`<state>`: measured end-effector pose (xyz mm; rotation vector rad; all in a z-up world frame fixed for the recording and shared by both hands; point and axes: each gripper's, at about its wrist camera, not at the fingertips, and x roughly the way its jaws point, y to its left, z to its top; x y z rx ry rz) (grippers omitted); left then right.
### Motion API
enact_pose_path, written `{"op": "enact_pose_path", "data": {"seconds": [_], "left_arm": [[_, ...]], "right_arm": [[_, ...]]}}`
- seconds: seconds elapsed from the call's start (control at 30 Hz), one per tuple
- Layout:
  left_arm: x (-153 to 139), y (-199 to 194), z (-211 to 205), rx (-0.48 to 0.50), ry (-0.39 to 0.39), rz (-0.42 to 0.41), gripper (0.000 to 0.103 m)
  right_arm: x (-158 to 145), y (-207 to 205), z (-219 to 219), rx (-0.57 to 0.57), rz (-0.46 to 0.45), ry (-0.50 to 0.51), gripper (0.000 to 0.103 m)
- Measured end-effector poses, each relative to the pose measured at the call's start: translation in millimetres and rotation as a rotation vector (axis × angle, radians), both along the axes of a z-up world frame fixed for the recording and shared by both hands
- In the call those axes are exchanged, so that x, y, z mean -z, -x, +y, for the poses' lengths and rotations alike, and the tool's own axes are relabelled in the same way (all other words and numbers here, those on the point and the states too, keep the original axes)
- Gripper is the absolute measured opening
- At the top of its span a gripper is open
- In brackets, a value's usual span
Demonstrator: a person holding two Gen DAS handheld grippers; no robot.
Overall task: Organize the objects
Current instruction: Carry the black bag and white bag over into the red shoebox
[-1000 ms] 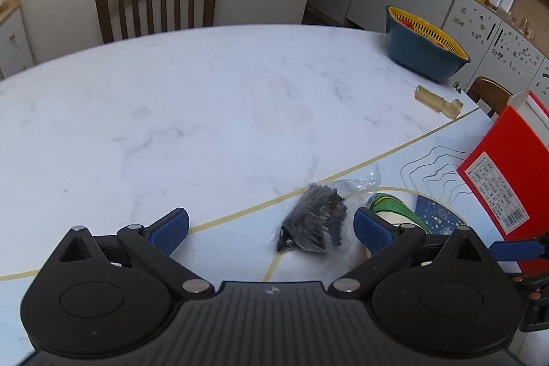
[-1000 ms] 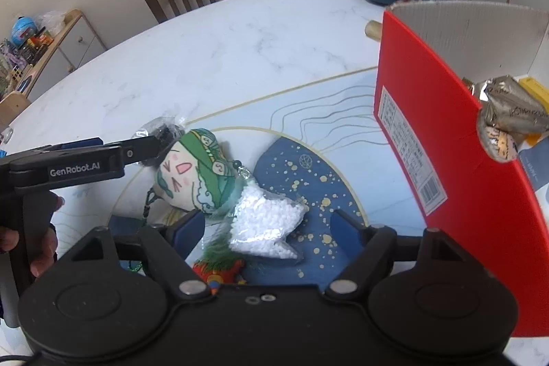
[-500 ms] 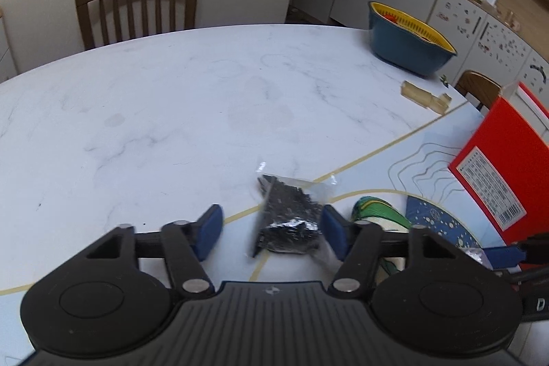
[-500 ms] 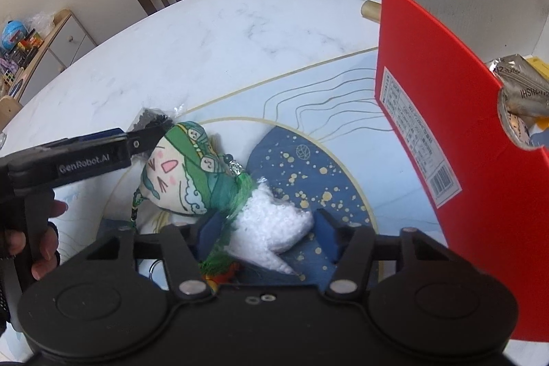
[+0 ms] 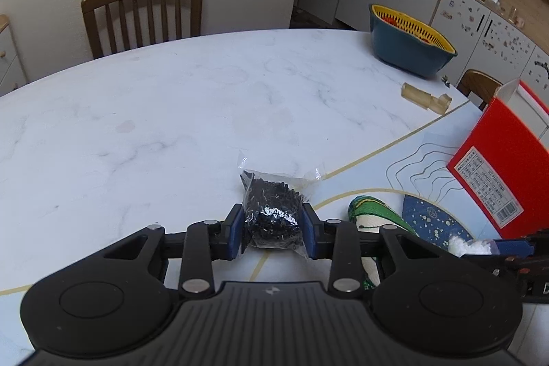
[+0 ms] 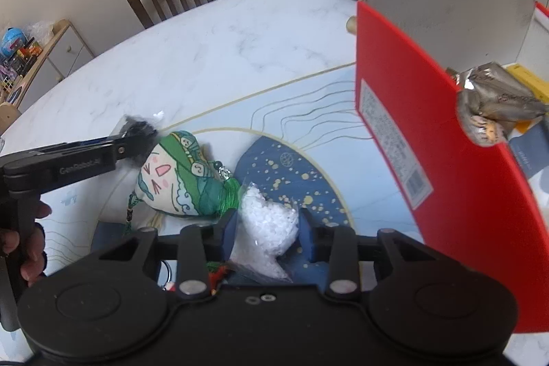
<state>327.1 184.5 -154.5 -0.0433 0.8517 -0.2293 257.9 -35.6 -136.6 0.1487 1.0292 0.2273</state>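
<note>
A bag of black pellets (image 5: pixel 272 216) is clamped by the left gripper (image 5: pixel 272 230) at table level, a bag of white beads (image 6: pixel 267 225) is being closed on by the right gripper (image 6: pixel 268 234), and both, with the plush (image 6: pixel 178 175) at ten o'clock, are yet to be placed in the red box (image 6: pixel 446 139) at two o'clock.

Left gripper (image 5: pixel 272 230) clamped on clear bag of black bits (image 5: pixel 272 211), bag resting on marble table (image 5: pixel 171 112). Green plush (image 5: pixel 375 215) at 3 o'clock of bag, red box (image 5: pixel 507 170) beyond. Blue-yellow basket (image 5: pixel 408 43) at 1 o'clock, wooden chair (image 5: pixel 144 12) at 11.
</note>
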Motion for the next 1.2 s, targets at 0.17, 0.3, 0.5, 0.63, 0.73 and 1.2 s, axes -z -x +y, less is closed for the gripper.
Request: {"op": "enact_pose_path", "data": {"seconds": [0.17,0.3,0.5,0.63,0.73,1.2], "left_arm": [[-16.5,13.0,7.6,-0.023,0.028,-0.006,0.034],[-31.7,28.1,7.0,-0.047,0.04,-0.02,0.034],[-58.3,54.5,1.4,-0.07,0.082,-0.033,0.034],[-79.9,73.0,-10.5,-0.06,0.097,-0.046,0.034],[-95.4,86.2,-21.2,-0.056,0.11,-0.052,0.034],[-137.7,120.4,-91.8,-0.065,0.124,-0.073,0.034]], "right_arm": [[-16.9,8.3,-10.9,0.007,-0.032,-0.022,0.035],[-32.6,16.3,-17.4,0.002,-0.05,-0.036,0.035],[-60.4,31.4,-27.8,-0.024,-0.086,-0.064,0.035],[-80.9,41.4,-38.2,-0.044,-0.116,-0.083,0.035],[-94.1,46.6,-47.5,-0.058,-0.136,-0.091,0.035],[-127.8,59.1,-118.1,-0.125,-0.195,-0.066,0.036]]}}
